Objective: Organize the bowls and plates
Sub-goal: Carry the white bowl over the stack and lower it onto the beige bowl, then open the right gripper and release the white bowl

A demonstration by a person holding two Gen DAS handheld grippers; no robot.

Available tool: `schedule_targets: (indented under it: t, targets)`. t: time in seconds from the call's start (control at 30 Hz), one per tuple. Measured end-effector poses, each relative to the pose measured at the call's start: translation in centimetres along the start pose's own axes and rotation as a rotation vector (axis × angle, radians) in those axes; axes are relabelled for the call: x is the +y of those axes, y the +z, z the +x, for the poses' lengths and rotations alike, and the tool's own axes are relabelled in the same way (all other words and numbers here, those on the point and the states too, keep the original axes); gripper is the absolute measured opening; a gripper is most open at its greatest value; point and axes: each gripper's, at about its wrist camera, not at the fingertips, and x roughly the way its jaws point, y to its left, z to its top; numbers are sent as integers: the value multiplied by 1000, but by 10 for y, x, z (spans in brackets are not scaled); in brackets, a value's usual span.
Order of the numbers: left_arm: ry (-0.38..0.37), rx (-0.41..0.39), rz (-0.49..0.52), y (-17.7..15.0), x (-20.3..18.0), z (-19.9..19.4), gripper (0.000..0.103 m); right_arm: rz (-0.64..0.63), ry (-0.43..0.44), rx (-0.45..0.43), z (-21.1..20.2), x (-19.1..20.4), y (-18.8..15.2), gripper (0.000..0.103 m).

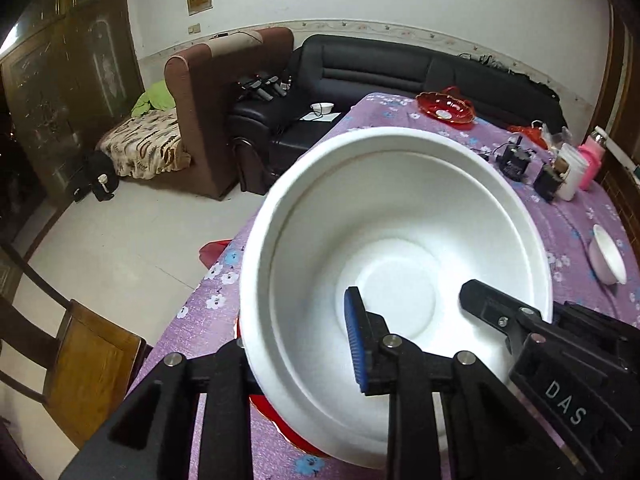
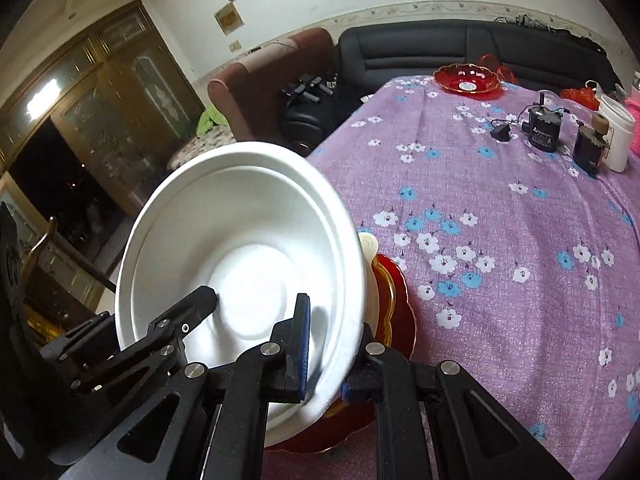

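A large white bowl (image 1: 400,248) is held tilted above the table's near left edge, over a red plate (image 1: 280,420). My left gripper (image 1: 304,364) is shut on the bowl's near rim, one finger inside, one outside. My right gripper (image 2: 326,364) is shut on the bowl (image 2: 248,248) at its right rim, over the red gold-rimmed plate (image 2: 394,300) and a cream dish (image 2: 370,248). Each gripper's inner finger shows in the other view. A small white bowl (image 1: 608,254) stands on the table at the right. A red glass dish (image 2: 466,76) sits at the far edge.
The table wears a purple flowered cloth (image 2: 500,240). Black adapters (image 2: 542,126), a white cup (image 2: 618,136) and a pink bottle (image 1: 592,156) stand at the far right. A wooden chair (image 1: 80,356) is left of the table. Sofas stand beyond it.
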Motion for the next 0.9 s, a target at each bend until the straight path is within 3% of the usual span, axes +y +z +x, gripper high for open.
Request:
schedule_targets:
  t: [0.07, 0.13, 0.5, 0.7, 0.77, 0.9]
  targets:
    - [2, -4, -6, 0, 3, 1, 46, -1, -13, 3, 1, 0, 1, 13]
    - [-1, -14, -25, 0, 9, -1, 53, -5, -25, 6, 3, 1, 1, 13]
    - [-93, -57, -211, -9, 66, -27, 62, -65, -105, -28, 8, 12, -3, 16]
    - [-141, -113, -282, -23, 86, -51, 69, -160, -170, -92, 5, 27, -9, 44]
    - [-161, -125, -298, -27, 89, -57, 69, -200, -198, -117, 4, 34, -12, 58]
    - [-188, -141, -307, -32, 91, -66, 69, -294, -267, -177, 2, 51, -18, 71]
